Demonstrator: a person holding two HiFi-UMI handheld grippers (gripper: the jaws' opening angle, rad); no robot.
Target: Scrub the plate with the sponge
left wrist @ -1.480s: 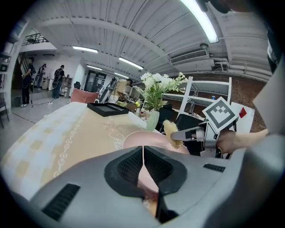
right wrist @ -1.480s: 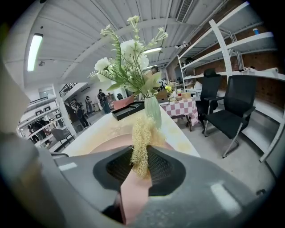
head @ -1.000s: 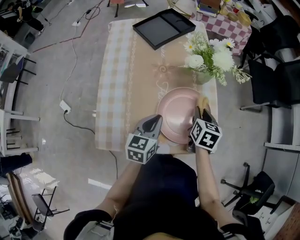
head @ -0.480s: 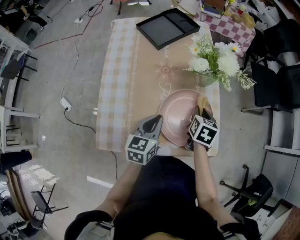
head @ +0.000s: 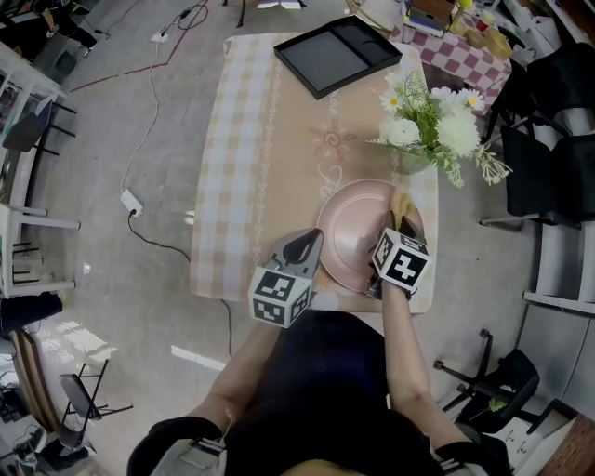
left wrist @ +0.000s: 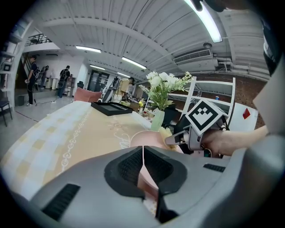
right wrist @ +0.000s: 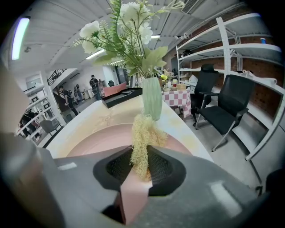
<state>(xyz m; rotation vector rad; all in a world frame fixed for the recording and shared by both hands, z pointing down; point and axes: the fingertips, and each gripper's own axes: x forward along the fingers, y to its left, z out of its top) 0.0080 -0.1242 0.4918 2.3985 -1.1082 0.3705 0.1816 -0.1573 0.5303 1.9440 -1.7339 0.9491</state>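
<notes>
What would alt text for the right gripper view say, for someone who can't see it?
The right gripper is shut on a yellowish, stringy sponge that pokes out over a pink plate on a table. Just behind the plate stands a green vase of white flowers, with black office chairs to the right.

The right tool (head: 397,226), clamped on the yellow sponge (head: 403,204), is sliding inward from the rim toward the middle of the pink plate (head: 349,232). The head view is drifting slightly, so the desk (head: 251,139) is sitting further right than a second ago.
</notes>
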